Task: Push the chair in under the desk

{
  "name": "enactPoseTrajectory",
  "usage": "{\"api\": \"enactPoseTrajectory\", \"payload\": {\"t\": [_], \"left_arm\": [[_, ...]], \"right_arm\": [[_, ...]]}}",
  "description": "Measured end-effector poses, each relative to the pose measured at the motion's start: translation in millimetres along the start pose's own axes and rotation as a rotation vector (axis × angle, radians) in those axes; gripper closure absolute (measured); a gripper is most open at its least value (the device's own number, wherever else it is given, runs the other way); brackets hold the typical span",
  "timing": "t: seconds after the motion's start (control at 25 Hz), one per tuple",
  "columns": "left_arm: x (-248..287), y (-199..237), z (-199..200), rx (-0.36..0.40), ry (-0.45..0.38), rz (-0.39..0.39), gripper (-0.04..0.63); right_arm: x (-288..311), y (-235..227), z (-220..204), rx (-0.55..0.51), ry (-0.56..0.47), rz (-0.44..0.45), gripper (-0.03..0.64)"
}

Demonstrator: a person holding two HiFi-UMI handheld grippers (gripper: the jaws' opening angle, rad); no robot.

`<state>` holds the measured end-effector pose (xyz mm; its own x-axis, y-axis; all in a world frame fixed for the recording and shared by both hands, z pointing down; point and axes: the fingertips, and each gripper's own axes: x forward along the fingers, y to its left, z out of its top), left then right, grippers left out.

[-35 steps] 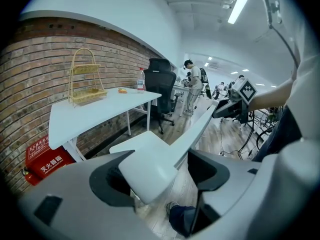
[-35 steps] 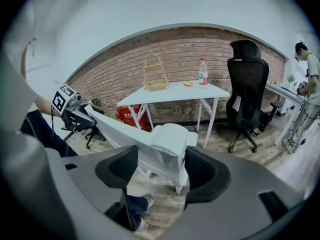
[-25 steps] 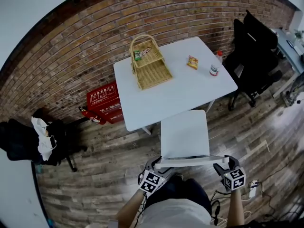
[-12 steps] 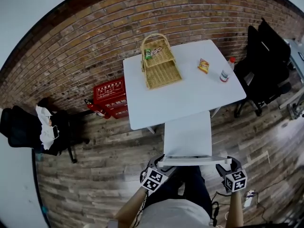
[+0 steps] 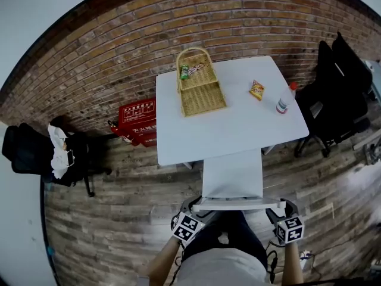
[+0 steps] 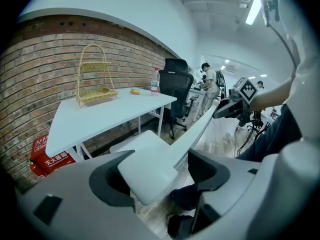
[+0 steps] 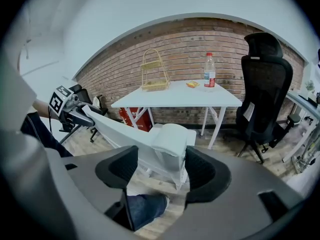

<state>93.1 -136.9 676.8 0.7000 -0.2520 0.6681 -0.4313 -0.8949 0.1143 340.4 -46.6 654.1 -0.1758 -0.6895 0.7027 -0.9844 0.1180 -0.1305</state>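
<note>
Red boxes (image 5: 138, 119) and black office chair (image 5: 334, 94) flank the white desk (image 5: 238, 124).

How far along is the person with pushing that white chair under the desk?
Partly done: the front of the chair seat looks tucked under the edge of the desk. In hand: the left gripper and right gripper each straddle an end of the backrest, jaws open. Left: most of the seat shows outside the desk.

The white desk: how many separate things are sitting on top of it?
3. A wicker basket at the back left, with small packets in its upper tier; a snack packet right of it; a bottle near the right edge.
</note>
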Motion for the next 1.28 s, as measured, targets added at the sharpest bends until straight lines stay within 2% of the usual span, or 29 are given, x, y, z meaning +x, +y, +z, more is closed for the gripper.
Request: {"api": "enactPoseTrajectory", "payload": {"t": [0.52, 1.28], "left_arm": [[22, 2, 28, -0.024, -0.026, 0.073, 0.256], [46, 25, 56, -0.076, -0.049, 0.130, 0.253]], "right_arm": [[17, -39, 21, -0.048, 0.018, 0.046, 0.319], [49, -71, 63, -0.096, 0.016, 0.083, 0.319]]}}
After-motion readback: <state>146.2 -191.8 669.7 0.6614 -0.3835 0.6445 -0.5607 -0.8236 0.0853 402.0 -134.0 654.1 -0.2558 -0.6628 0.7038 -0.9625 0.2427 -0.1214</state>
